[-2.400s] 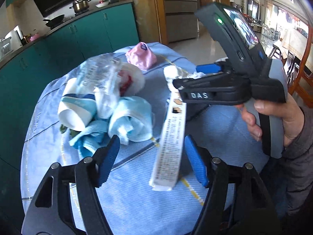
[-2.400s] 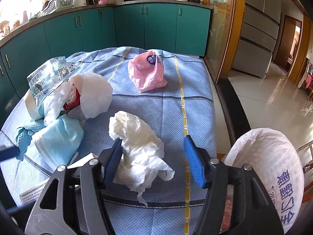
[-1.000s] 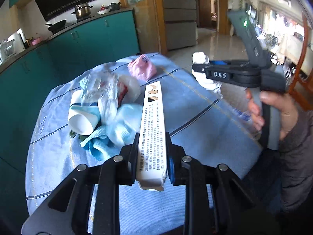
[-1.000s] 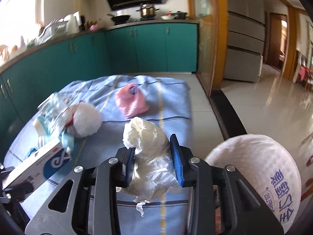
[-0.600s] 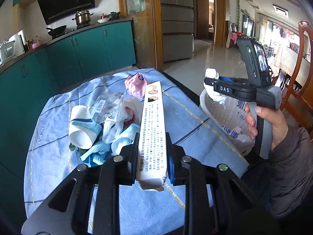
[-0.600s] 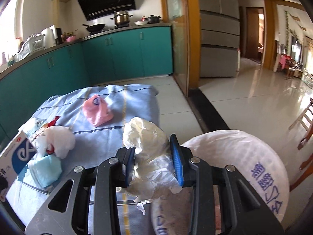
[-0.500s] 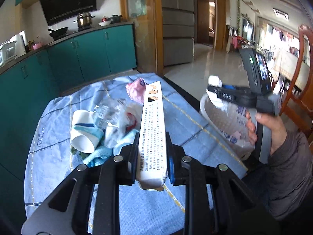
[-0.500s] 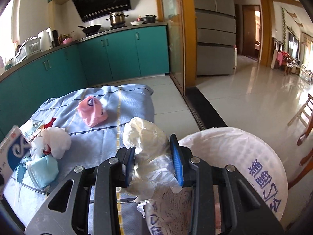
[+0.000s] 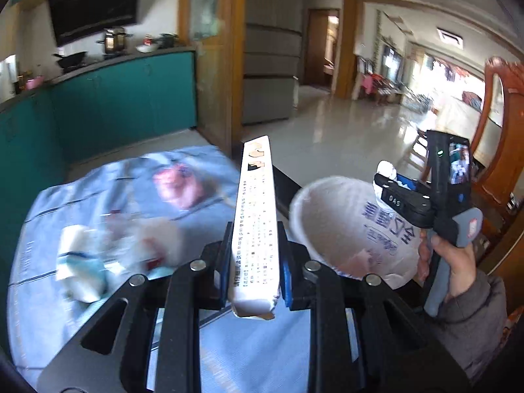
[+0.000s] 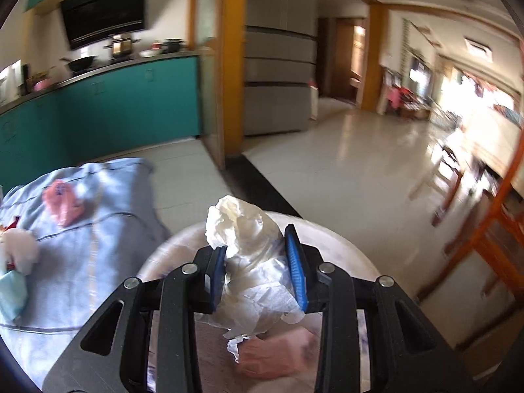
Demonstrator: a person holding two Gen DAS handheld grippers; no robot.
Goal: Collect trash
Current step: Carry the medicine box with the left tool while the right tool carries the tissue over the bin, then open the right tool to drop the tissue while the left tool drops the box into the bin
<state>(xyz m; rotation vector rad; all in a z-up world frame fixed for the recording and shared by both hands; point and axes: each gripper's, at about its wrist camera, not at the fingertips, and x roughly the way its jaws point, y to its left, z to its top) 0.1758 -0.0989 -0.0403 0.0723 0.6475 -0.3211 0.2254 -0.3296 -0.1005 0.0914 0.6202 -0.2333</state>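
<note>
Left wrist: blue tablecloth (image 9: 65,311), teal cabinets (image 9: 124,104).

- The trash bag (image 9: 347,226) stands just right of the surface (image 9: 98,190).
- Right claw (image 10: 257,270) holds crumpled paper (image 10: 242,232) over the bag's opening.
- Left claw (image 9: 253,262) holds a box (image 9: 255,216) above the surface.
- Blurred litter, perhaps cups (image 9: 82,262), lies left.

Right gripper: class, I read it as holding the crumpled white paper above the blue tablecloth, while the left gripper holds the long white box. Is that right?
Not quite. The right gripper holds the crumpled white paper above the open white trash bag, not the blue tablecloth, as the right wrist view shows. The left gripper does hold the long white box.
</note>
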